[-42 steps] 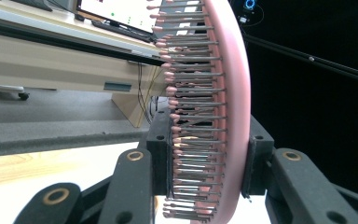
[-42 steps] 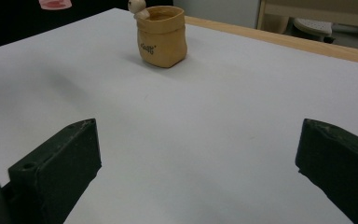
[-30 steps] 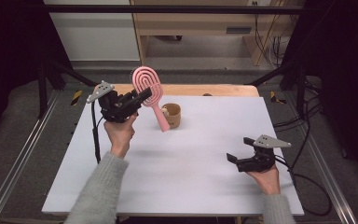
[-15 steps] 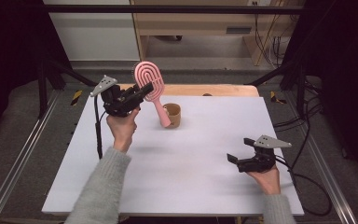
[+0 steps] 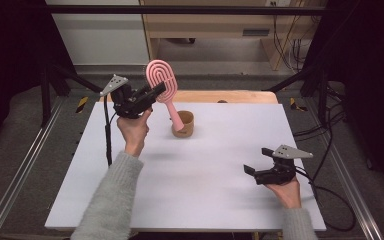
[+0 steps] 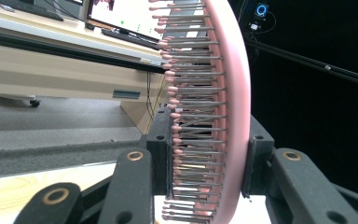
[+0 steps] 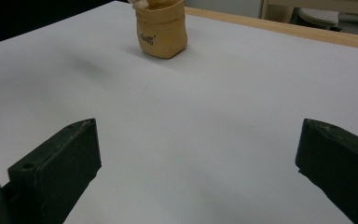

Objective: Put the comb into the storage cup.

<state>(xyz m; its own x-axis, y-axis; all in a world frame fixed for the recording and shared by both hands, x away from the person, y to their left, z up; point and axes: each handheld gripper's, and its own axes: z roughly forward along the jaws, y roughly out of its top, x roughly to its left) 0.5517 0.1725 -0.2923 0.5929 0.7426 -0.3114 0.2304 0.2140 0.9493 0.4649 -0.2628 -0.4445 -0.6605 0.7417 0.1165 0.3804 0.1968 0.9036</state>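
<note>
Pink and ridged, the hairbrush (image 5: pixel 161 82) is what we grasp in our left hand-held gripper (image 5: pixel 152 94), whose jaws are clenched on the brush head. In the left gripper view the hairbrush (image 6: pixel 214 112) stands edge-on between the two black jaws, one jaw against its bristles and the other against its smooth back. From the high view the brush is raised above the white table (image 5: pixel 190 175) and tilted, its handle slanting down into the small tan pot (image 5: pixel 183 123) at the far middle of the table. Our right hand-held gripper (image 5: pixel 252 172) rests low at the near right, well apart from the pot, its jaws spread wide with nothing between them. In the right gripper view the tan pot (image 7: pixel 161 29) stands upright beyond those jaws.
</note>
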